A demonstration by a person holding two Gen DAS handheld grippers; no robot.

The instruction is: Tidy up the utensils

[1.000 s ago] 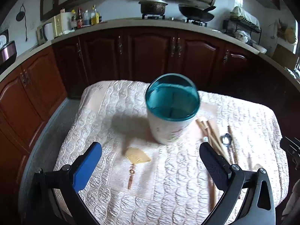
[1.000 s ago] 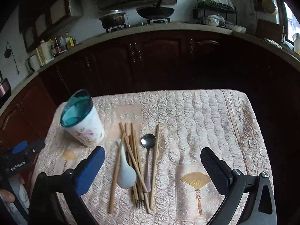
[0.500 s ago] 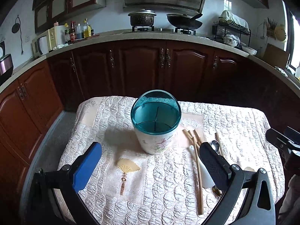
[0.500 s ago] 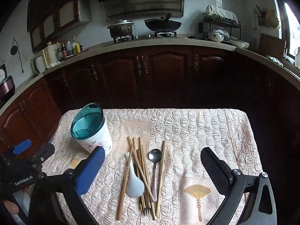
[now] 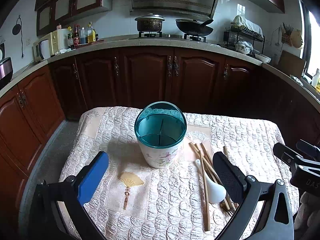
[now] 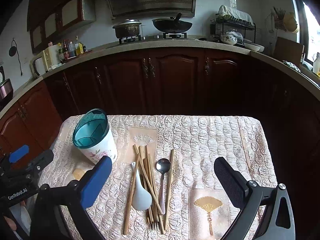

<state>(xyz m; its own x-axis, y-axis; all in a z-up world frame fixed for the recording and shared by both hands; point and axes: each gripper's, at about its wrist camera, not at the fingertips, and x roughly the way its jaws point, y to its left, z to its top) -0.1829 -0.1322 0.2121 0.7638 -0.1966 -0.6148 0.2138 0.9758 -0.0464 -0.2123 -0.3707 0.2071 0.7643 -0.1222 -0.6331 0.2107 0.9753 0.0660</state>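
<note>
A white floral utensil holder (image 5: pixel 161 138) with a teal divided rim stands upright on the quilted tablecloth; it also shows in the right wrist view (image 6: pixel 94 138). To its right lie several wooden chopsticks (image 6: pixel 147 178), a white ceramic spoon (image 6: pixel 141 195), a metal spoon (image 6: pixel 163 177) and a fork (image 6: pixel 155 225) partly under them. The white spoon (image 5: pixel 213 188) and chopsticks (image 5: pixel 204 184) also show in the left wrist view. My left gripper (image 5: pixel 160 175) is open and empty, near the holder. My right gripper (image 6: pixel 162 182) is open and empty above the utensils.
The small table (image 6: pixel 220 140) stands in a kitchen. Dark wood cabinets (image 5: pixel 146 76) run behind it, with a pot (image 5: pixel 149 23) and wok (image 5: pixel 194 28) on the stove. One lone chopstick (image 6: pixel 245 148) lies near the table's right edge.
Both grippers have pulled back and risen, so the holder and the utensils look smaller and lower in view. Both stay open. Nothing on the table has moved.
</note>
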